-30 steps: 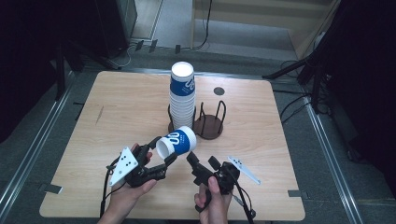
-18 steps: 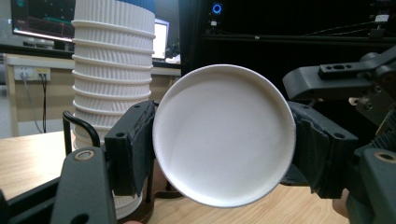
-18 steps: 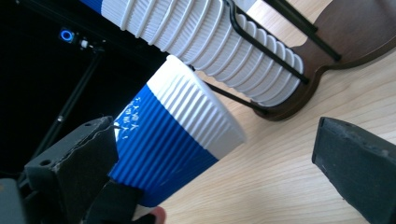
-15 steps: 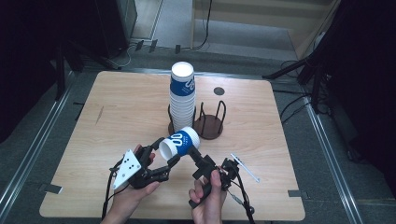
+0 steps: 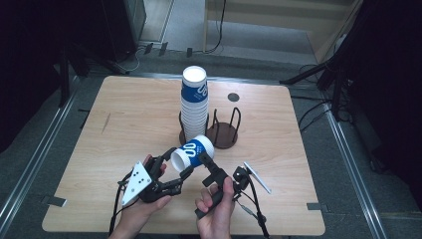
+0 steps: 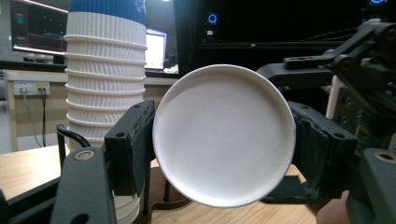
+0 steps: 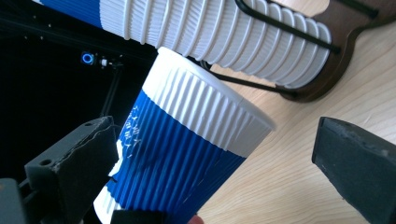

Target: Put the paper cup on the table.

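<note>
A blue and white ribbed paper cup (image 5: 193, 151) lies on its side in the air above the table's near half. My left gripper (image 5: 180, 160) is shut on its lower end. In the left gripper view the cup's round white base (image 6: 224, 135) faces the camera, and a pad (image 6: 135, 140) presses on each side of it. My right gripper (image 5: 206, 167) comes in from the right, open. In the right gripper view the cup (image 7: 187, 144) lies between its wide-apart jaws, closer to the left one.
A tall stack of the same cups (image 5: 194, 102) stands in one side of a dark two-place wire holder (image 5: 222, 135) at the middle of the wooden table (image 5: 139, 119). A small dark round hole (image 5: 233, 97) lies behind the holder.
My right gripper has edged up and left, so its jaws now reach around the cup. The left gripper and the cup have stayed in place.
</note>
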